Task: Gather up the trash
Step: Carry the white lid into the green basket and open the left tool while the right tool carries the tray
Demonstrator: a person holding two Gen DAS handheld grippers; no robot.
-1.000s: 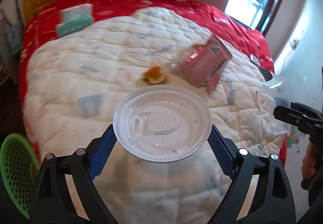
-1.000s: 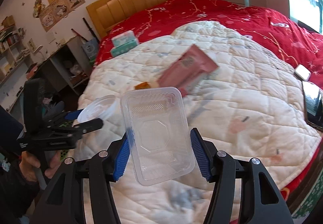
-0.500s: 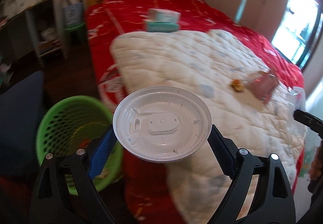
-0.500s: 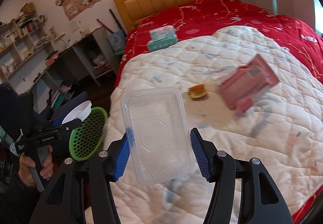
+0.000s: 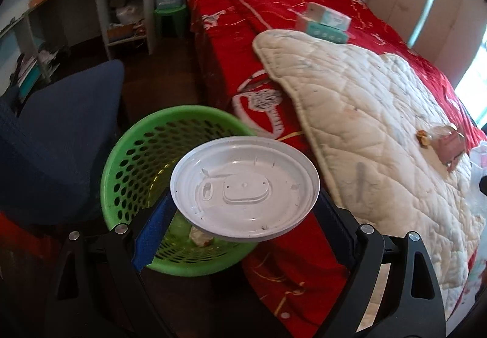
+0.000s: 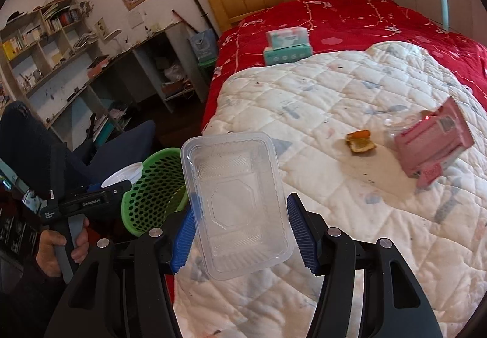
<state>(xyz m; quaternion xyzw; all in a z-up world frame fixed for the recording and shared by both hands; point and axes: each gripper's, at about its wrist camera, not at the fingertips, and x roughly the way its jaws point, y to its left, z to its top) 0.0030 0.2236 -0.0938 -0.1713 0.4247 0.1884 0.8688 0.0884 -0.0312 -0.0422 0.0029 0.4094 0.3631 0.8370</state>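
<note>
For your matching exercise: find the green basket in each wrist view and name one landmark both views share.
Left wrist view: green basket lower left, partly behind the held white lid.
Right wrist view: green basket left of centre, beside the clear tray.
Shared landmark: the teal tissue boxes on the red bedspread.

Tissue boxes [image 6: 287,44] (stacked) on red bedspread [image 6: 350,15]

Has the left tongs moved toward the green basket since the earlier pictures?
Yes. The left tongs, holding the white lid, swung left from the bed to over the green basket.
</note>
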